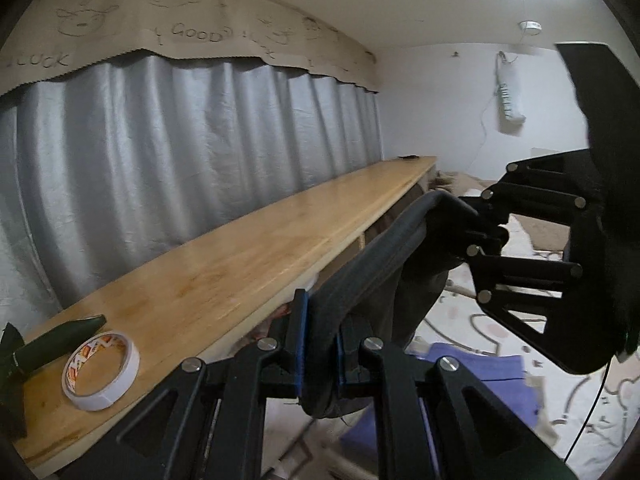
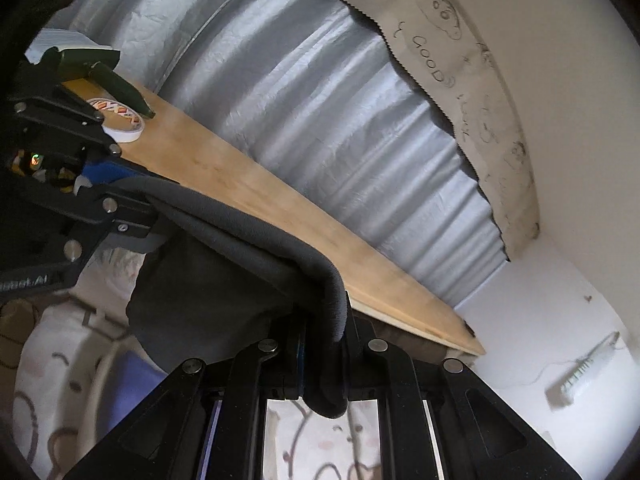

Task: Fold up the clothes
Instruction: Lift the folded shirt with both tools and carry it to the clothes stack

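Note:
A dark grey garment (image 1: 376,264) hangs in the air, its thick band stretched between both grippers. My left gripper (image 1: 320,344) is shut on one end of the band. My right gripper (image 1: 486,226) shows at the right of the left wrist view, shut on the other end. In the right wrist view the right gripper (image 2: 324,356) clamps the garment (image 2: 256,224), and the left gripper (image 2: 120,184) holds the far end at the left. The cloth's body droops below the band. A purple garment (image 1: 480,376) lies below on the patterned bedding (image 1: 520,320).
A long wooden shelf (image 1: 224,264) runs along a silver curtain (image 1: 160,152). A roll of tape (image 1: 100,372) and a dark green tool (image 1: 52,344) sit on its near end. A power strip (image 1: 510,96) hangs on the white wall.

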Tool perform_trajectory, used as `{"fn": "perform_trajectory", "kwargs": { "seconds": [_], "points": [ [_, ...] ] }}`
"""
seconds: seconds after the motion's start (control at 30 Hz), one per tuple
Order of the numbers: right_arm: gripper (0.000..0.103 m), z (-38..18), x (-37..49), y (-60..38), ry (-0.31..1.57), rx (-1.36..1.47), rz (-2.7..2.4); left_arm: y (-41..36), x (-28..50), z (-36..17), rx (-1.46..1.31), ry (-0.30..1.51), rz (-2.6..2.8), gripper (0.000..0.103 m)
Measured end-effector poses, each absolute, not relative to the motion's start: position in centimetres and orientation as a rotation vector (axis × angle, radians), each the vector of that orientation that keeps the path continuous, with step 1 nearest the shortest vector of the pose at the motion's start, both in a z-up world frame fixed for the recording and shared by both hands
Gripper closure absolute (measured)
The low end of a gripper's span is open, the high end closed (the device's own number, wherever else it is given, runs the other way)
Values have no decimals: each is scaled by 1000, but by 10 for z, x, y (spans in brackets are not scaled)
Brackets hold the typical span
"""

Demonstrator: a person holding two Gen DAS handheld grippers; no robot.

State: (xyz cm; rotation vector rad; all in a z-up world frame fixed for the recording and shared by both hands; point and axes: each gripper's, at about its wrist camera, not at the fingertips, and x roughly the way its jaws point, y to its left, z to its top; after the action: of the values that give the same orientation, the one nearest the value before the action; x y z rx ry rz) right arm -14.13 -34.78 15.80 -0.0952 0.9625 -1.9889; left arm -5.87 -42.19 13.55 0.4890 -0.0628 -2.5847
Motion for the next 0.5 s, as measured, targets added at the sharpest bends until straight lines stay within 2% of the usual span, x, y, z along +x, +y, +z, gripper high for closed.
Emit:
{"fn": "perform_trajectory", "kwargs": {
  "seconds": [0.1, 0.27, 0.5],
  "points": [
    [91, 141, -147, -354, 947, -55, -1953, -422, -57, 113, 533, -53, -2585, 92],
    [91, 101, -151, -345, 1042, -34, -1896, -407, -65, 80, 609, -37, -2608, 92],
    [91, 80, -147, -303, 1132, -87, -1828, -360, -58, 70, 601, -124, -2643, 91]
  ]
}}
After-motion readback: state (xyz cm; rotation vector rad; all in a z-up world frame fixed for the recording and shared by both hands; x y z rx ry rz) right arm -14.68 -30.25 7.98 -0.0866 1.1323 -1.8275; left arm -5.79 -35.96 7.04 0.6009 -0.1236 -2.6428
